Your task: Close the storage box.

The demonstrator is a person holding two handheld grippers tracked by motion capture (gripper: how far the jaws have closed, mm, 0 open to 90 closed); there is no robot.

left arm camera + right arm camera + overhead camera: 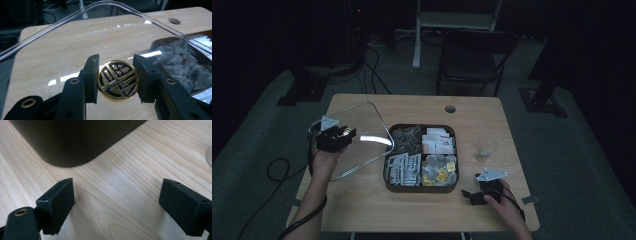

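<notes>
While our left gripper (117, 81) clamps its matte black jaws on the round gold-and-black knob (118, 80), we hold the clear lid (362, 139) tilted above the left half of the table (412, 210). That knob is a glossy disc with a raised gold pattern on a dark ground, gripped at its two sides. Its lid is a smooth transparent sheet with rounded corners and a thick curved rim; it catches a bright streak of light, and the pale wood grain shows through it. Near the table's middle sits the dark square tray (419, 188), rounded at the corners and split into four compartments of sachets and wrapped pieces. A small clear glass (486, 148) stands toward the right edge. Our right gripper (117, 207) rests near the front right corner, its blocky jaws spread wide apart over bare wood with nothing between them.
</notes>
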